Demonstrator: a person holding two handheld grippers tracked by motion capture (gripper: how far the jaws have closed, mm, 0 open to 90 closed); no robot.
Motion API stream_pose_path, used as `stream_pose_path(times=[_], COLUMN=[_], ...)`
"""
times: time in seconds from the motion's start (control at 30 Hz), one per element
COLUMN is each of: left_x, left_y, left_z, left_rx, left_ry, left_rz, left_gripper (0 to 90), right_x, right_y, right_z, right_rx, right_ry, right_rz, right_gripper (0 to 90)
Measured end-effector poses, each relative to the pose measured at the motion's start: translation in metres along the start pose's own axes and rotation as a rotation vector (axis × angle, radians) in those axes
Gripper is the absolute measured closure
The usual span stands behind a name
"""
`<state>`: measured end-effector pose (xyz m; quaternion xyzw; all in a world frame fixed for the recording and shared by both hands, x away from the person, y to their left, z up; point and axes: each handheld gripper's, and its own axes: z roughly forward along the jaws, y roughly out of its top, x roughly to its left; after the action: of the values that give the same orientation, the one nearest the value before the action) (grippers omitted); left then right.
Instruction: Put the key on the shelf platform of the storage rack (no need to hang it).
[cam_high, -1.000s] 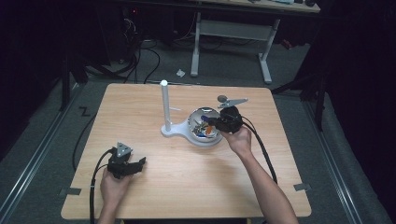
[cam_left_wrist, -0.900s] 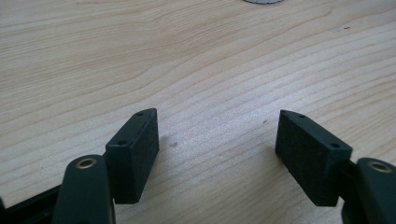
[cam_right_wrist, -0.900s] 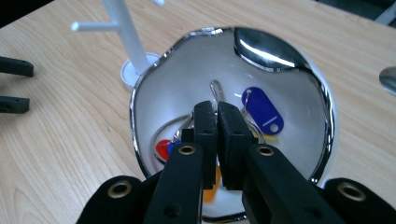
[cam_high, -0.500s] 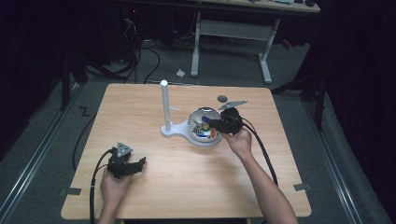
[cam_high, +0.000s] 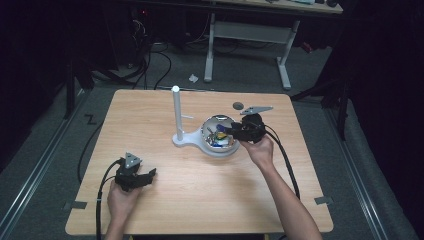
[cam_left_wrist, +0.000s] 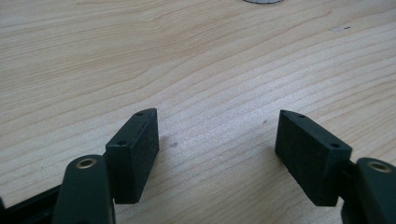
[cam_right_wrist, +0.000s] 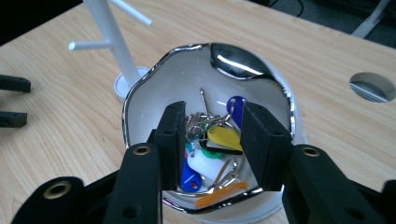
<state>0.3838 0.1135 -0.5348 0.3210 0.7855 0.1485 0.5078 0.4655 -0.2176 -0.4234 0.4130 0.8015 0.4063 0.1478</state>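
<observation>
Keys (cam_right_wrist: 212, 140) in bowl (cam_right_wrist: 140, 93); my right gripper (cam_right_wrist: 210, 140) has just been opening, jaws astride, gripping nothing; left gripper (cam_left_wrist: 217, 140) gapes wide

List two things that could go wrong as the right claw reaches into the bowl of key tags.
1. The right claw, its jaws just opened over the tangled key tags, may lift several linked tags rather than one.
2. Its jaws sit close to the bowl rim; pressing down could tip the bowl or nudge the white stand beside it.
</observation>
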Motion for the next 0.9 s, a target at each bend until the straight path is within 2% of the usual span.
stream_pose_path(times=[0.4, 0.6, 0.9], left_x=[0.0, 0.0, 0.0], left_y=[0.0, 0.0, 0.0], left_z=[0.0, 0.0, 0.0], left_rx=[0.0, -0.001, -0.001], left_ry=[0.0, 0.001, 0.0], left_rz=[0.0, -0.002, -0.001], left_gripper=[30.7, 30.7, 30.7], right_x=[-0.01, -0.019, -0.024], right_y=[-0.004, -0.013, -0.019], right_z=[-0.032, -0.047, -0.07], right_rx=[-0.036, -0.06, -0.081], right_ry=[-0.033, -0.053, -0.084], right_rz=[-0.003, 0.042, 0.053], right_gripper=[58.0, 56.6, 55.0])
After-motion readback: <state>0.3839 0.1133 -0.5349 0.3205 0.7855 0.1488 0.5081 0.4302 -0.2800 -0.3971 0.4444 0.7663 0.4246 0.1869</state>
